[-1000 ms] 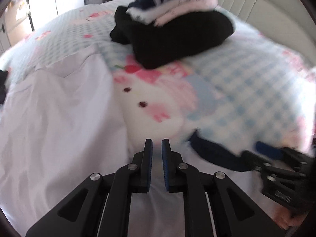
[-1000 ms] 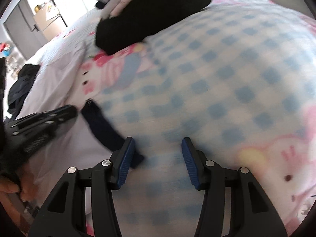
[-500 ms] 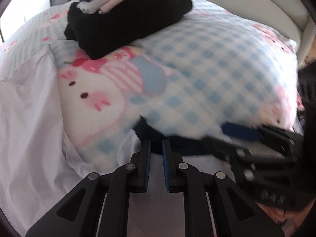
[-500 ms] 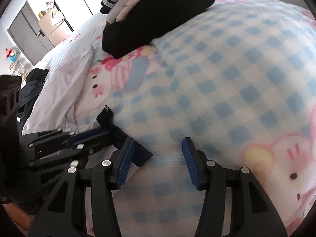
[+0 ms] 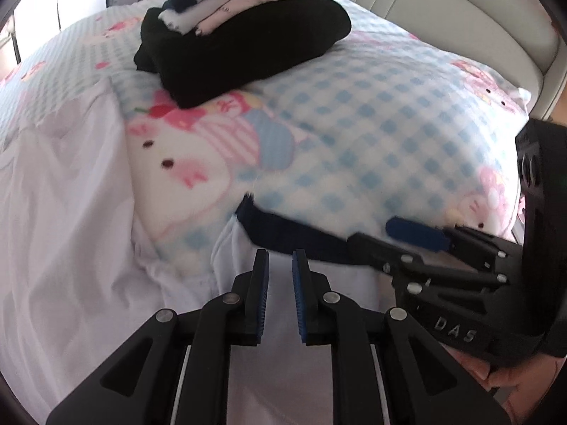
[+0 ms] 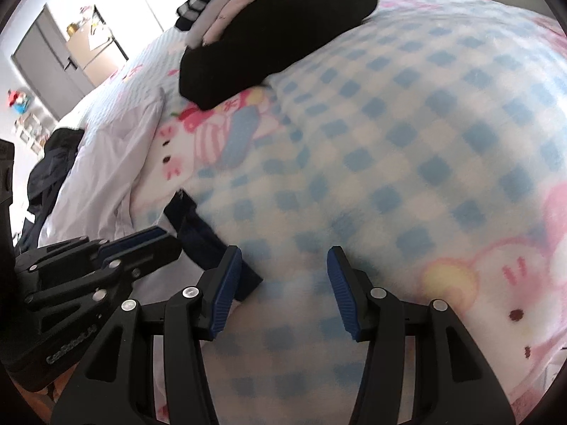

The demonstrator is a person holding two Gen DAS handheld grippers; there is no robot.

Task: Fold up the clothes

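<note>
On the bed (image 5: 372,113), both grippers' jaws stand apart, empty, beside a navy garment (image 5: 283,235)

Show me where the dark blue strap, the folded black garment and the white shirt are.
dark blue strap (image 5: 283,233): left wrist view, middle of the band.
folded black garment (image 5: 248,49): left wrist view, its front side.
white shirt (image 6: 106,177): right wrist view, the wrinkled body cloth.

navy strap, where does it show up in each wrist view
Left wrist view: the navy strap lies low at centre, just beyond the left gripper, running right toward the right gripper.
Right wrist view: the same strap sits lower left, beside the right gripper's left finger.
Shared landmark: the folded black garment under the stack at the top of both.
</note>
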